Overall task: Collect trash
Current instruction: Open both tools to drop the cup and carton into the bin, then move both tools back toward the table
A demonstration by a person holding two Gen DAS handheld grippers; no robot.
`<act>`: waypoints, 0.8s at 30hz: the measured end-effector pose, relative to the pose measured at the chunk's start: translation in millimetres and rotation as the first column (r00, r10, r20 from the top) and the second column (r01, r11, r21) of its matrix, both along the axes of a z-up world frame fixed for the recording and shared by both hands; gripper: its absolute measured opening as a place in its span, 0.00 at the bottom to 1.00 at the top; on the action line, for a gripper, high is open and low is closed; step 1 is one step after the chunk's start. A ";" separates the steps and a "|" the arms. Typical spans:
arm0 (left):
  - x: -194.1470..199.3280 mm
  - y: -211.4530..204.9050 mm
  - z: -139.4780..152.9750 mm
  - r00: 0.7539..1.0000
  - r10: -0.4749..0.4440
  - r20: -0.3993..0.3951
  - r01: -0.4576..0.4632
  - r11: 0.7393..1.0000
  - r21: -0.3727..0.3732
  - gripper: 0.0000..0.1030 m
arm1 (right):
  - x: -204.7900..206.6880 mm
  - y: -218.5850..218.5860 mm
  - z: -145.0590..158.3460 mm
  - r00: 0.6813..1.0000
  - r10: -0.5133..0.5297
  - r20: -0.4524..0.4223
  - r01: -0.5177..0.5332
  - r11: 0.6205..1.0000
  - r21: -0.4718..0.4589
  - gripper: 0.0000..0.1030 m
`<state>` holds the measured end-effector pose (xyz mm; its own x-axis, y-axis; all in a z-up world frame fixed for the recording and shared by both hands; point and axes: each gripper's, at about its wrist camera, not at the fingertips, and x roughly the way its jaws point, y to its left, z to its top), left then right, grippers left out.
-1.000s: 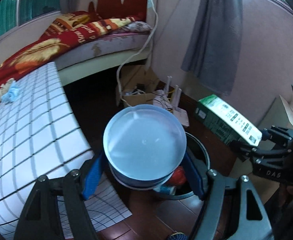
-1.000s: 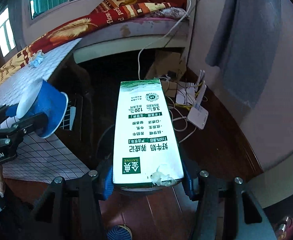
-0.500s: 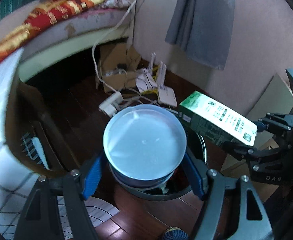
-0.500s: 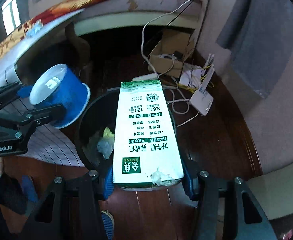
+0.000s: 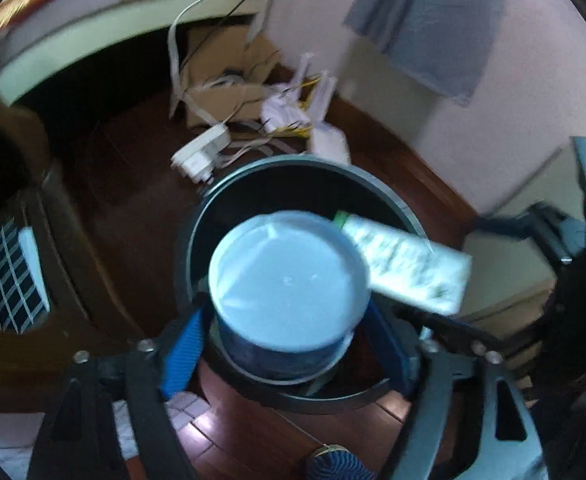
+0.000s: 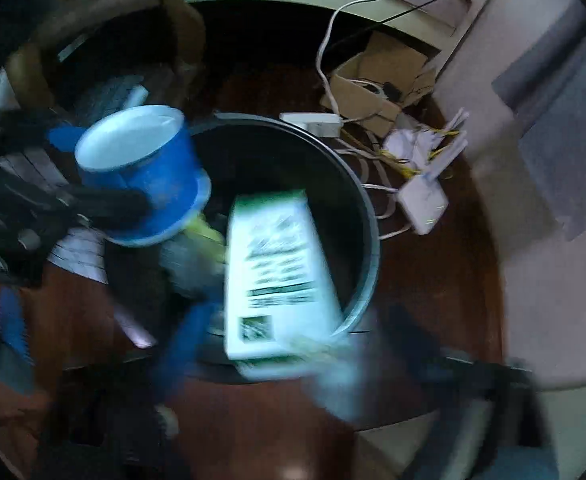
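Over the black bin, both grippers' jaws have just been opening: the milk carton, released by the right gripper, points its long axis toward 12 o'clock, and the blue cup sits bottom-up between the left gripper's spread fingers.

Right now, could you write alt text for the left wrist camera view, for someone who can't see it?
A blue paper cup sits between the left gripper's opened jaws above a round black bin, beside a green-and-white milk carton. Cables and a cardboard box lie beyond on the dark wooden floor.
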<state>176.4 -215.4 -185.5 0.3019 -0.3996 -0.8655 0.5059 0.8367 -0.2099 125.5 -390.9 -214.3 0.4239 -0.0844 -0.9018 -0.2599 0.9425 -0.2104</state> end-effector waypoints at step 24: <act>-24.2 3.8 28.8 0.990 0.050 0.130 -0.059 0.996 0.063 0.99 | -5.0 -48.0 31.2 0.962 -0.272 0.005 0.271 0.961 0.064 1.00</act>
<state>152.2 -211.6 -156.7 0.4321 -0.3224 -0.8422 0.4783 0.8737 -0.0890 120.4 -438.9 -183.1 0.4054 -0.1414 -0.9031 0.0097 0.9886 -0.1505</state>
